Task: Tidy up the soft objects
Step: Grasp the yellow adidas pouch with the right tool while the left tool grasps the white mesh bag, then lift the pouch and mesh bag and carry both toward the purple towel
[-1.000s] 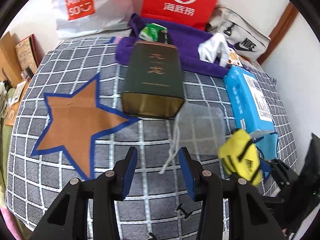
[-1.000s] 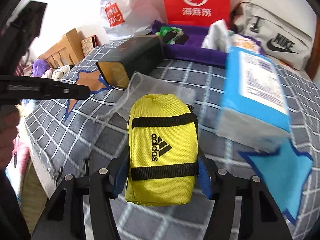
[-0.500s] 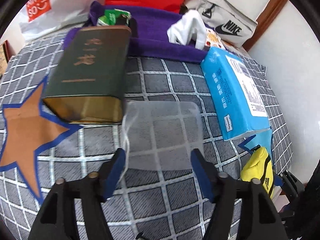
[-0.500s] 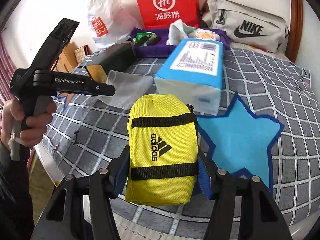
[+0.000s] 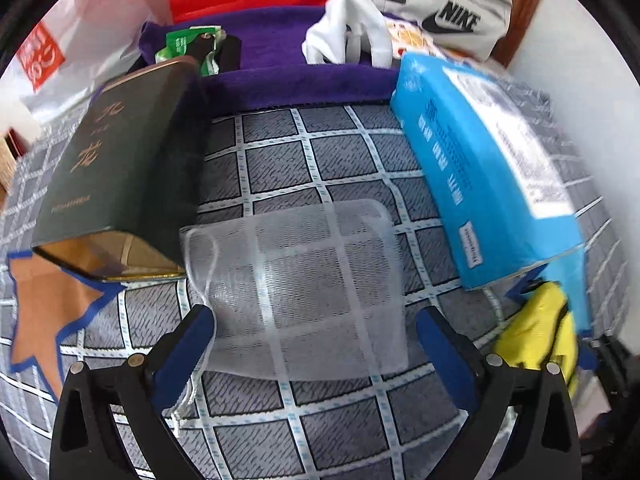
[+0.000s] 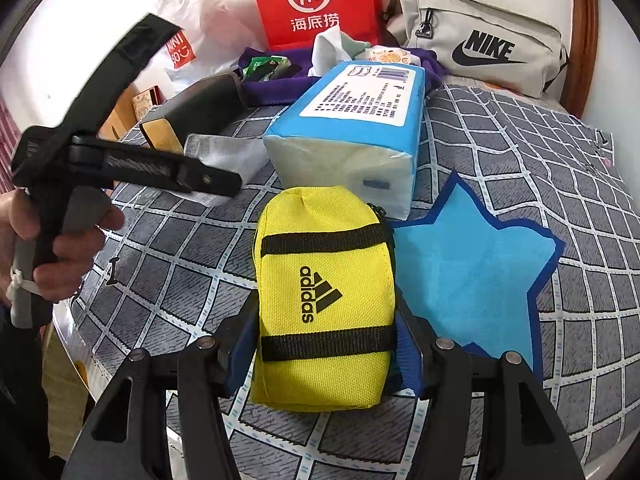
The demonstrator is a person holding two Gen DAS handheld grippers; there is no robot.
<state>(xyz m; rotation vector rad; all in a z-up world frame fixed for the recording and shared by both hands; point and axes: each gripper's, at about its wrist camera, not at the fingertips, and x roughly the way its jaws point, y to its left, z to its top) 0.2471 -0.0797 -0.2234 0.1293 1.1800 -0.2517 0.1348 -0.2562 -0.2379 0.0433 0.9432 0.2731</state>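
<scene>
a: start at the fingers. what's the left gripper (image 5: 314,330) doing?

b: its jaws have just been opening and now stand wide, one on each side of the near end of the mesh pouch (image 5: 296,292). the pads aren't pressing it; it lies flat on the checked cloth (image 5: 320,160) between the dark green tin (image 5: 124,172) and the blue tissue pack (image 5: 484,176).

a: and the right gripper (image 6: 324,344)?

b: clenched on the yellow bag (image 6: 324,280), held up off the cloth just in front of the blue star (image 6: 472,276).

a: so how far along?

b: early, i'd say. one soft thing is in hand but not set down anywhere, the mesh pouch isn't picked up yet, and the tissue pack sits untouched. a white cloth (image 5: 348,28) lies on the purple towel (image 5: 280,76) at the back.

a: anything readable?

b: "adidas" on the yellow bag, "nike" on the grey bag (image 6: 480,44), "hi" with chinese characters on the red bag (image 6: 316,0), and part of a red miniso label on the white plastic bag (image 6: 182,46). gold characters on the tin; the tissue label's print is too small.
</scene>
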